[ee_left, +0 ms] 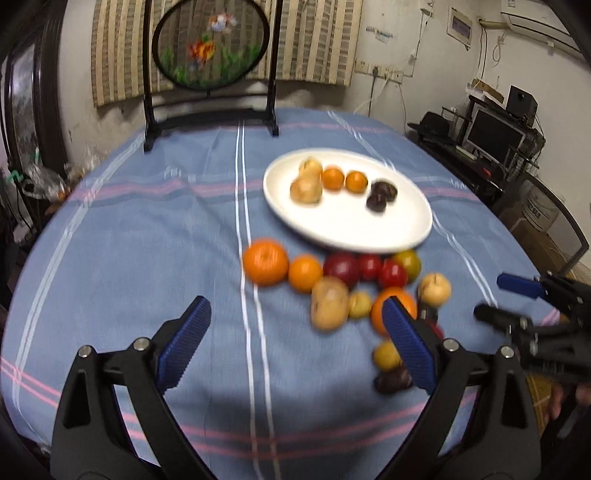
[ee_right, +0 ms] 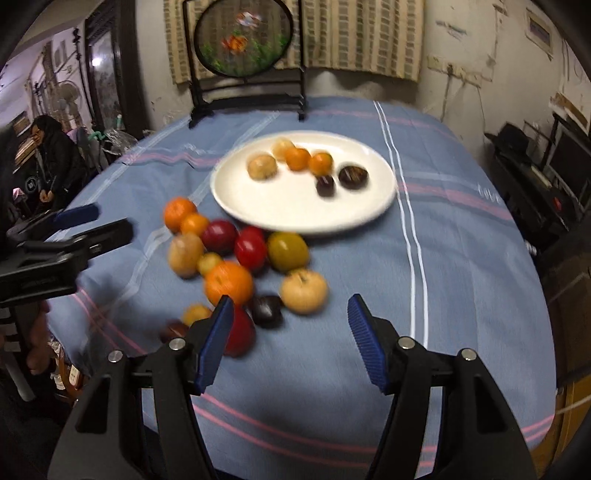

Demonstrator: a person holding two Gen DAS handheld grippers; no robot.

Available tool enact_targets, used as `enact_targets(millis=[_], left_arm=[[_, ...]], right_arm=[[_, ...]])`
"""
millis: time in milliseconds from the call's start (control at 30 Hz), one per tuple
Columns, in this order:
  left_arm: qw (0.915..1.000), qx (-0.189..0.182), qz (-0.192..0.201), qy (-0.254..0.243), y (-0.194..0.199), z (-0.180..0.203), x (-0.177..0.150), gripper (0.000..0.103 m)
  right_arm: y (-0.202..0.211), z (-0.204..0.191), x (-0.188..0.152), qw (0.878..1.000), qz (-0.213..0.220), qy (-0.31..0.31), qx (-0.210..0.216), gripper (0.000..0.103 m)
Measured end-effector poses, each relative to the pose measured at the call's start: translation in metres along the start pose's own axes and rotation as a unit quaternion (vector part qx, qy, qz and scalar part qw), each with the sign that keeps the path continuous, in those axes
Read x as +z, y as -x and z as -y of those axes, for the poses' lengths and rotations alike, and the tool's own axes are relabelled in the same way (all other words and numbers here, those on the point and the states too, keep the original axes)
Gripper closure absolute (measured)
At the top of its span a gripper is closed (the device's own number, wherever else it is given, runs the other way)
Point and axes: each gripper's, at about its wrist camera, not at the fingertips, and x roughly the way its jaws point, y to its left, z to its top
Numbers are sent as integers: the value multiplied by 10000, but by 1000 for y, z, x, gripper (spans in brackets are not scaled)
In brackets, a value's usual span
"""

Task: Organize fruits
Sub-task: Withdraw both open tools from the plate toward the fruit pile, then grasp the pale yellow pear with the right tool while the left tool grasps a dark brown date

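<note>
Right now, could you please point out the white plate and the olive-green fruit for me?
white plate (ee_right: pixel 295 206), right wrist view, bare near part of its surface.
olive-green fruit (ee_right: pixel 288 252), right wrist view, middle of its skin.

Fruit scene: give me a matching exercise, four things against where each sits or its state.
Things:
1. Two dark fruits
2. Olive-green fruit
3. Left gripper
4. Round fish screen

Places or states:
A. far edge of the table
B. on the white plate
C. open, empty
D. on the cloth, just off the plate rim

Pairs: 1-B, 2-D, 3-C, 4-A

Lived-in home: clothed table (ee_left: pixel 147 229), embroidered screen (ee_left: pixel 210 44), fan (ee_right: pixel 68 98), wall air-conditioner (ee_left: pixel 535 20).
</note>
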Motion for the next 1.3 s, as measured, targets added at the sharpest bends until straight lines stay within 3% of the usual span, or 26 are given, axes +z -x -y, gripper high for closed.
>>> enact_targets(millis=[133,367,433,467,767,833,867,1033,1067,1100,1300], left_arm=[[9998,-95,-156,30,0,-4,-18,8],[9996,-139,-161,-170,5,7,-26,8],[9995,-169,-167,-231,6,10,-27,8],[9992,-208,-185,-286,5,13,-28,8],[9896,-909,-492,-996,-7,54,-43,9],[9867,-1000,-668,-1095,-16,62,-46,31],[9857,-1017,-742,-1116,-20,65,-47,34],[9861,-891,-916,-1059,-41,72,-50,36],[9860,-902,-942,-1040,-44,72,-50,41],[9854,-991,-979,-978,-46,71,-51,62],[9873,-1043,-769,-919,-33,68,-46,62]], right_arm=[[-16,15,2,9997,-86,-239,-13,39],[-70,18,18,9982,-362,-287,370,39],[-80,20,21,9962,-358,-366,706,62],[-81,23,24,9947,-393,-490,810,61],[-34,33,7,9981,-31,-511,341,61],[-30,39,0,9975,-57,-609,367,61],[-28,44,-4,9970,-59,-675,363,61],[-22,52,-9,9963,18,-763,403,61],[-23,51,-10,9963,20,-748,422,61],[-23,50,-10,9964,17,-731,432,61],[-23,43,-11,9965,18,-650,517,61]])
